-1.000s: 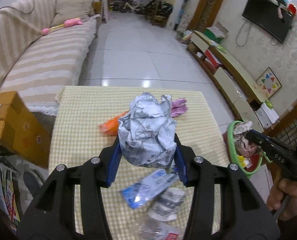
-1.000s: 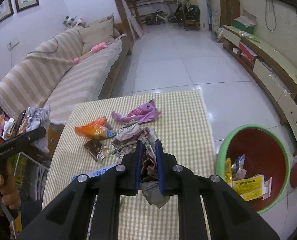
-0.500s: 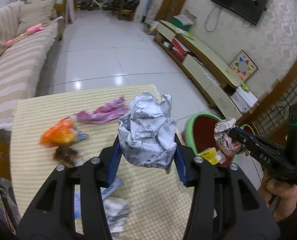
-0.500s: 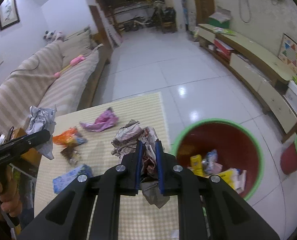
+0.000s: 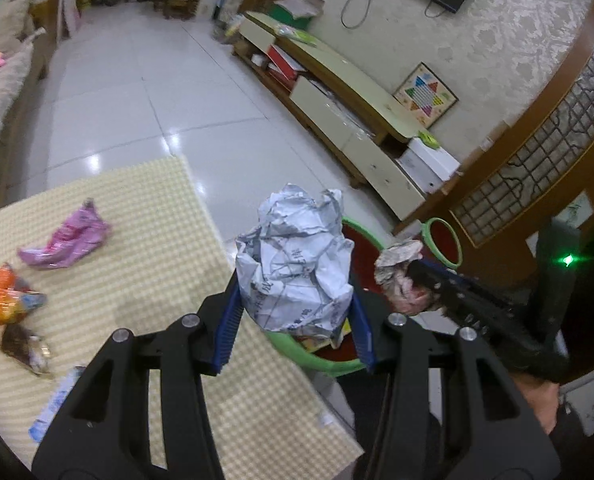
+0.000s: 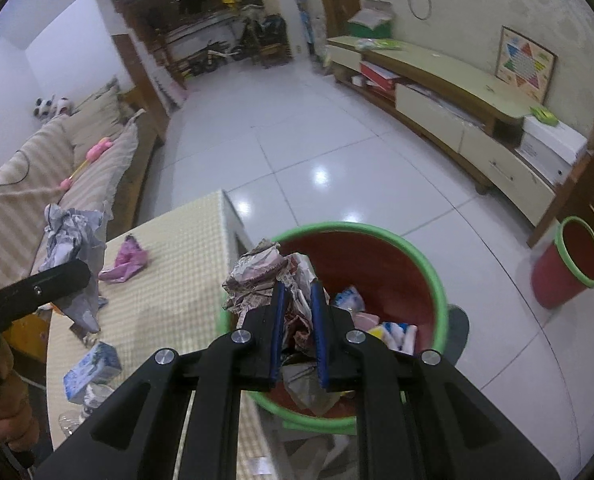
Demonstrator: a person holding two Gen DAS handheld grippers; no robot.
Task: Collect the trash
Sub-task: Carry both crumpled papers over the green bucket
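Observation:
My left gripper [image 5: 295,312] is shut on a big crumpled white newspaper ball [image 5: 295,268], held in the air at the table's right edge, beside the bin. My right gripper [image 6: 297,312] is shut on a crumpled brownish paper wad [image 6: 263,276], held over the left rim of the red bin with a green rim [image 6: 377,232]. The bin stands on the floor beside the table and holds several wrappers. In the left wrist view the right gripper [image 5: 407,280] and its wad show over the bin [image 5: 317,354].
The yellow checked table [image 5: 157,240] carries a pink wrapper [image 5: 67,240], an orange wrapper [image 5: 1,300], a brown wrapper [image 5: 23,346] and a blue packet [image 6: 91,370]. A second small red bin [image 6: 569,264] stands at the right. A sofa lies far left, a TV bench right.
Both grippers have swung right with their paper, from above the table's middle toward the bin. The right wad has come over the bin's rim.

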